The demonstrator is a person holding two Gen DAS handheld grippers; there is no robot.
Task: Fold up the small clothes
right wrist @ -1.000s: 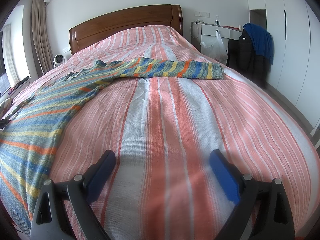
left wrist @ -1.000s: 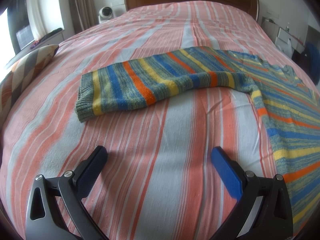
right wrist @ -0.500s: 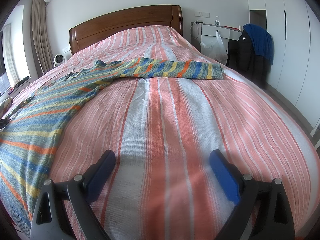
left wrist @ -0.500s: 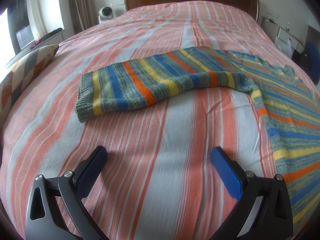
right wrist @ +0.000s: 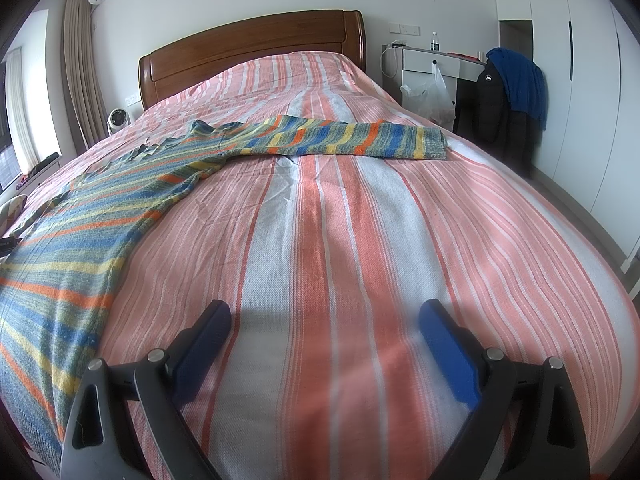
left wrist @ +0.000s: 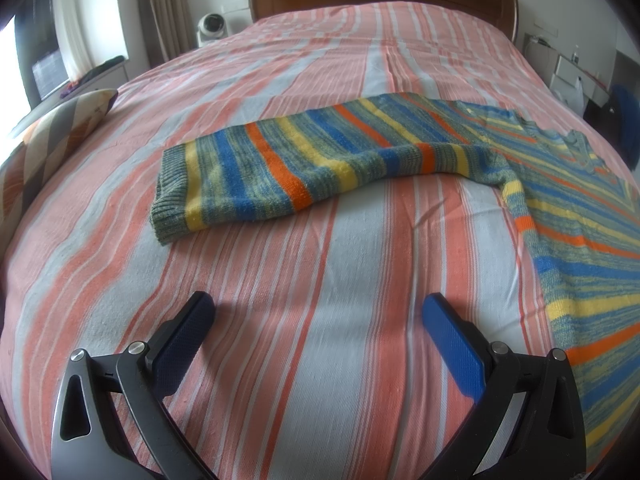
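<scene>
A knit sweater striped in blue, yellow, orange and grey-green lies spread flat on the bed. In the left wrist view one sleeve (left wrist: 304, 168) stretches to the left, and the body (left wrist: 580, 248) runs off to the right. My left gripper (left wrist: 318, 312) hovers open over bare sheet in front of that sleeve, holding nothing. In the right wrist view the other sleeve (right wrist: 352, 138) reaches right across the far part of the bed, and the body (right wrist: 64, 256) fills the left side. My right gripper (right wrist: 324, 318) is open over bare sheet, empty.
The bed carries a pink, white and orange striped sheet (right wrist: 360, 220) and a wooden headboard (right wrist: 248, 48). A patterned pillow (left wrist: 48, 136) lies at the left edge. A nightstand with a plastic bag (right wrist: 430, 92) and dark jackets (right wrist: 508, 96) stand to the right. A small fan (left wrist: 212, 26) sits by the headboard.
</scene>
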